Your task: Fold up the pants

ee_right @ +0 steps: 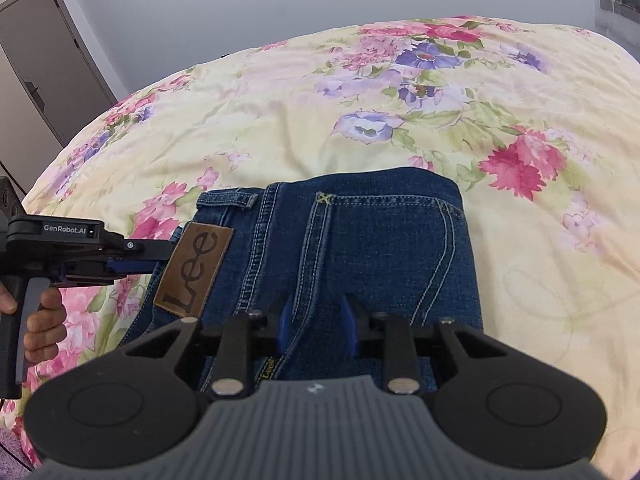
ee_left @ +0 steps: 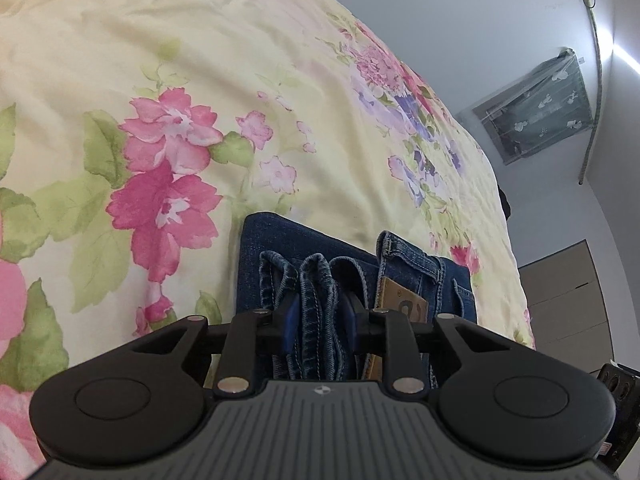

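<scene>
The jeans [ee_right: 360,240] on the floral bedspread [ee_right: 280,120] sit clenched in both the left gripper [ee_left: 320,312] and the right gripper [ee_right: 318,320] jaws; lower both edges evenly so the fold lands square.

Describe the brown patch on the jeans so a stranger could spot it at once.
Start at the floral bedspread and find the folded blue jeans lying on it. Along their left edge, beside the left gripper, sits the leather patch. It is the only brown piece on the denim, branded "Lee" in dark script.
</scene>
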Demonstrator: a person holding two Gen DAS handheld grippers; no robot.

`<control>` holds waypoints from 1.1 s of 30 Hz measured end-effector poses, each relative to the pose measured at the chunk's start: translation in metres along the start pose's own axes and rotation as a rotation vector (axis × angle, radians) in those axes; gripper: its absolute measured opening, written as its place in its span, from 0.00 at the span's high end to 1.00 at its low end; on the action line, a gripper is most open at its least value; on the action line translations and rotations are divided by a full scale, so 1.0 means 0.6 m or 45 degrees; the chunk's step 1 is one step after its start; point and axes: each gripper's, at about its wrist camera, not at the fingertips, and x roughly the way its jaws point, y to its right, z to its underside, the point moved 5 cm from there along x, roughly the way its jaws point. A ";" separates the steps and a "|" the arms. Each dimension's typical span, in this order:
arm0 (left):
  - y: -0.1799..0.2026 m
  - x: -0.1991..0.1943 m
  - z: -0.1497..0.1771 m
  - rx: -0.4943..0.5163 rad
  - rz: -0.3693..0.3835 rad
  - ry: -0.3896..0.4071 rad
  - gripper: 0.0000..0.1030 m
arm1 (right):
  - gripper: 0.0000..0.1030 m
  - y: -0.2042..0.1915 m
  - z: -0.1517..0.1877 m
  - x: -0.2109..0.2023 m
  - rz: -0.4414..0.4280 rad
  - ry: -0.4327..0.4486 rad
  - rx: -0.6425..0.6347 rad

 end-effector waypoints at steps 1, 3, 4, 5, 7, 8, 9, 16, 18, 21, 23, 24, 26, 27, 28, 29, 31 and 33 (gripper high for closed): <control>0.002 0.002 0.000 0.003 0.017 -0.010 0.72 | 0.76 0.002 0.001 0.003 -0.007 0.001 0.010; 0.007 0.010 0.002 0.019 0.016 -0.029 0.72 | 0.76 0.005 0.003 0.006 -0.020 0.006 0.026; 0.009 0.015 0.003 0.035 -0.011 -0.040 0.72 | 0.76 0.006 0.005 0.006 -0.026 0.008 0.034; 0.011 0.020 0.005 0.056 -0.039 -0.044 0.72 | 0.76 0.008 0.006 0.006 -0.031 0.009 0.042; 0.015 0.030 0.008 0.087 -0.078 -0.046 0.72 | 0.76 0.009 0.006 0.008 -0.037 0.011 0.048; 0.018 0.034 0.010 0.108 -0.105 -0.049 0.72 | 0.76 0.009 0.007 0.008 -0.038 0.012 0.048; 0.023 0.036 0.013 0.133 -0.129 -0.044 0.74 | 0.76 0.009 0.007 0.008 -0.038 0.013 0.047; 0.112 -0.033 0.008 0.412 -0.029 0.102 0.94 | 0.73 0.000 0.004 -0.001 -0.046 0.013 0.048; 0.125 -0.047 -0.003 0.468 -0.024 0.097 0.95 | 0.73 -0.014 0.005 -0.002 -0.076 0.007 0.029; 0.102 -0.045 -0.008 0.469 -0.082 0.068 0.96 | 0.82 -0.044 0.001 0.003 -0.103 0.015 -0.014; 0.073 -0.037 -0.003 0.418 -0.104 0.049 0.96 | 1.00 -0.063 0.006 0.022 -0.159 -0.033 0.005; 0.055 -0.027 0.001 0.377 -0.116 0.035 0.96 | 1.00 -0.072 0.010 0.033 -0.134 -0.051 -0.008; 0.017 -0.013 0.003 0.262 -0.119 0.014 0.96 | 1.00 -0.087 0.019 0.053 -0.089 -0.075 -0.063; 0.003 -0.009 0.003 0.205 -0.103 0.009 0.95 | 1.00 -0.089 0.023 0.060 -0.084 -0.078 -0.071; -0.011 -0.006 0.001 0.143 -0.078 0.002 0.95 | 1.00 -0.088 0.025 0.065 -0.089 -0.081 -0.062; -0.018 -0.005 0.000 0.111 -0.059 -0.001 0.95 | 1.00 -0.084 0.025 0.067 -0.099 -0.086 -0.044; -0.021 -0.007 -0.002 0.098 -0.046 0.001 0.93 | 1.00 -0.074 0.023 0.070 -0.126 -0.099 0.000; -0.022 -0.016 -0.007 0.065 -0.031 0.010 0.91 | 1.00 -0.068 0.022 0.072 -0.148 -0.105 0.029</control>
